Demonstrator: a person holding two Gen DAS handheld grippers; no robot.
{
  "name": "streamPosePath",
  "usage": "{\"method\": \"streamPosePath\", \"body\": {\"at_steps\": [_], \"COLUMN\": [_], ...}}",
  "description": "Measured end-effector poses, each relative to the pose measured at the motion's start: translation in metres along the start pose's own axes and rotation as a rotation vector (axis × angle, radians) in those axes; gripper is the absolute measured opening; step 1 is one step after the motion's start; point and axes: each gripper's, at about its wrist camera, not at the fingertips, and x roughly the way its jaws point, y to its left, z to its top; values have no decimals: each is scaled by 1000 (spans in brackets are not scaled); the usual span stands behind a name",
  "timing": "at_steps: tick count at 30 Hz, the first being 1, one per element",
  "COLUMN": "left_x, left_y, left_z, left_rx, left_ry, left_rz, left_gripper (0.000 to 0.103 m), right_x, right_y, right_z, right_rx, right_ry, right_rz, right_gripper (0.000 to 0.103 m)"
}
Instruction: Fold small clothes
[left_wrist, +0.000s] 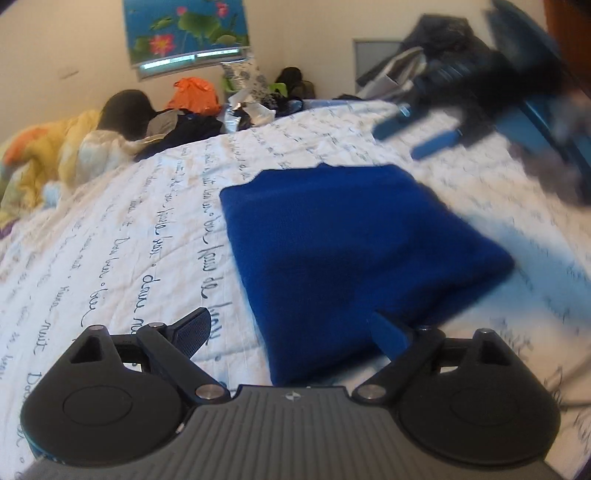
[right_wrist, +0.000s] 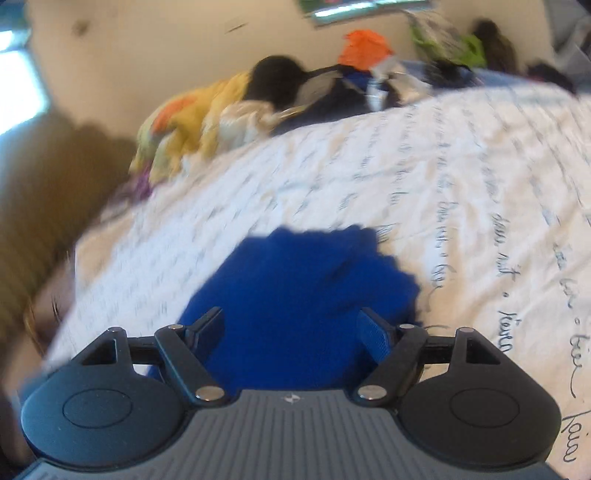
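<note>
folding small clothes: one blue garment between two grippers

showing one blue garment (left_wrist: 354, 254), folded to a rough four-sided pad, lying flat on one white bedspread (left_wrist: 140, 229) printed with lines of dark handwriting. its cloth is a deep, even blue with a soft, fuzzy surface; the far edge carries a small notch, and the near right corner looks rounded. two grippers are in view. the left gripper (left_wrist: 291, 332) hovers at the garment's near edge, jaws spread wide, one finger over the bare bedspread to the left and the other over the blue cloth; nothing is pinched between them. the right gripper (right_wrist: 295, 332) has its jaws apart too, both fingers over the garment with cloth filling the gap; whether the pads touch it cannot be told through the blur. in the left wrist view this gripper appears blurred at the far right, clear of the garment. along the far side lies one heap of mixed clothes (left_wrist: 177, 122), beneath one lotus poster (left_wrist: 184, 33) on the wall.
</note>
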Motion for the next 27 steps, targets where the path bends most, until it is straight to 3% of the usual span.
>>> {"method": "streamPosePath", "body": {"at_steps": [3, 5, 7, 10, 12, 13, 16, 20, 23, 24, 27], "left_x": [7, 9, 13, 16, 12, 12, 16, 10, 12, 12, 13], "left_y": [-6, -9, -12, -9, -4, -1, -1, -7, -6, -5, -5], "left_z": [-3, -1, 1, 2, 1, 0, -4, -10, -16, -18, -15], "left_rx": [36, 40, 48, 43, 26, 10, -5, 72, 106, 98, 91], "left_ry": [8, -1, -4, 0, -7, -7, 3, -17, 3, 4, 2], "left_rz": [-10, -17, -21, -34, -68, -97, -126, -74, -34, -39, -35], "left_gripper": [87, 85, 85, 85, 85, 86, 88, 88, 87, 87, 87], "right_x": [20, 38, 56, 73, 63, 55, 60, 18, -9, -11, -5], "right_y": [-15, -17, -19, -17, -13, -17, -53, -64, -61, -58, -53], "right_z": [18, 22, 23, 19, 23, 24, 20, 15, -3, -10, -25], "right_rx": [30, 25, 8, -89, -106, -112, -63, 162, 282, 298, 293], "right_ry": [54, 94, 141, 165, 147, 120, 135, 95, 107, 144, 236], "right_rz": [-63, -77, -88, -142, -120, -112, -234, -38, 181, 215, 182], "right_gripper": [78, 73, 39, 10, 3, 2, 1, 7, 27, 34, 37]}}
